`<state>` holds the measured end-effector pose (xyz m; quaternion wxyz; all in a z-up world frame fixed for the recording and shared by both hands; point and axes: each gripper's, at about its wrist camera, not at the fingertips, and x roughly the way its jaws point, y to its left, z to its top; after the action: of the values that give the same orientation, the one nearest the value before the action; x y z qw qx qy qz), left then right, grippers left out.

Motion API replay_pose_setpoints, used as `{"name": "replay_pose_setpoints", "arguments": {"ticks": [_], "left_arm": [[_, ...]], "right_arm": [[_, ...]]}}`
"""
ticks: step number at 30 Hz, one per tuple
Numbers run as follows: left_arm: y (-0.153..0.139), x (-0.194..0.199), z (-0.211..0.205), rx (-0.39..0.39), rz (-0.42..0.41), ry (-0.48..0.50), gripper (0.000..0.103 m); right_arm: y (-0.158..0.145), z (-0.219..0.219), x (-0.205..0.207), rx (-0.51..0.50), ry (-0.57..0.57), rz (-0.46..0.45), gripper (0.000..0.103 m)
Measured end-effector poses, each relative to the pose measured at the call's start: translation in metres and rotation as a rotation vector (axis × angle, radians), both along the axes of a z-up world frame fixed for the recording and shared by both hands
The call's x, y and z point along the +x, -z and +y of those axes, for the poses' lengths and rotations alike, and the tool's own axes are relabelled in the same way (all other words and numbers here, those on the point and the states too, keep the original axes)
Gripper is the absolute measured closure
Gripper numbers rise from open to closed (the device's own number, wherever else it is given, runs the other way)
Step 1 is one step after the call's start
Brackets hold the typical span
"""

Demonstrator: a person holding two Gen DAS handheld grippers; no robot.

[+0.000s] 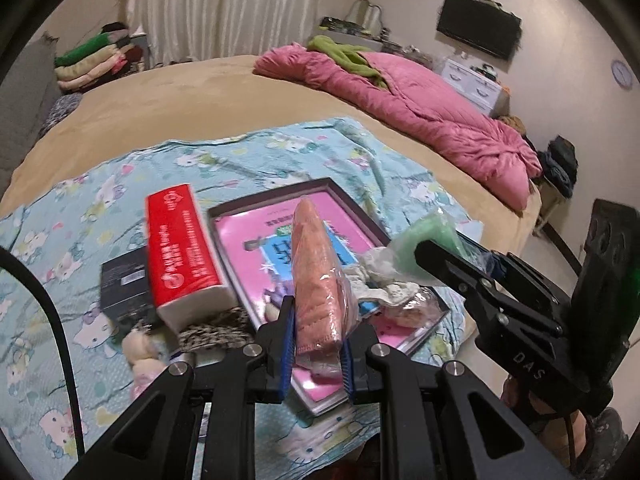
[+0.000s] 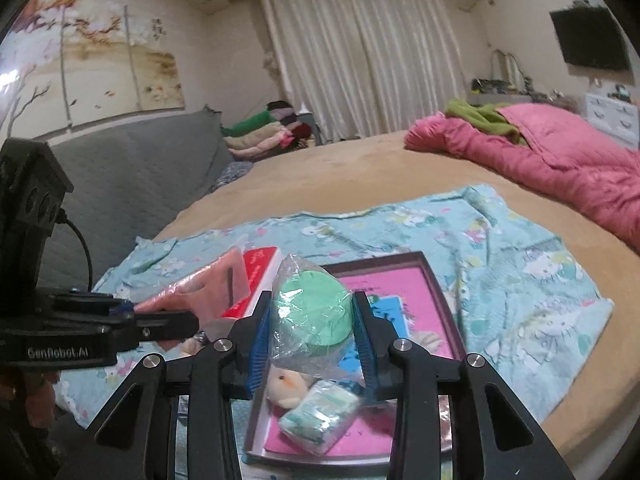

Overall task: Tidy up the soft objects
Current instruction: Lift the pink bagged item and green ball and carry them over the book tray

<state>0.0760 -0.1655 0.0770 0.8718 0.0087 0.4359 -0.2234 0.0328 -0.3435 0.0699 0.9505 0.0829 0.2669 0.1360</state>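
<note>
Our left gripper point(image 1: 316, 340) clamps a plastic-wrapped pink cloth point(image 1: 318, 276) upright between its blue pads; our right gripper point(image 2: 310, 340) clasps a bagged green cloth point(image 2: 312, 312). Both hang above the pink-lined tray point(image 2: 436, 276) on the patterned blanket point(image 1: 100, 200).

Salmon-pink cloth in clear wrap point(image 1: 320, 276), upright on edge, green bagged sponge point(image 2: 314, 314), above pink-lined tray point(image 2: 430, 270)

Beige bed point(image 1: 160, 92), pink quilt point(image 1: 420, 108), white curtain point(image 2: 368, 56), wall television point(image 1: 478, 26), grey headboard point(image 2: 132, 176)
</note>
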Motion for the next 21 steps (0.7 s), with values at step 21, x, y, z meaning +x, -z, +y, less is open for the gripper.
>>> {"name": "replay_pose_setpoints", "arguments": {"ticks": [21], "left_arm": [[0.051, 0.023, -0.047, 0.075, 0.066, 0.056, 0.084]], "right_arm": [[0.034, -0.030, 0.013, 0.021, 0.058, 0.119, 0.064]]}}
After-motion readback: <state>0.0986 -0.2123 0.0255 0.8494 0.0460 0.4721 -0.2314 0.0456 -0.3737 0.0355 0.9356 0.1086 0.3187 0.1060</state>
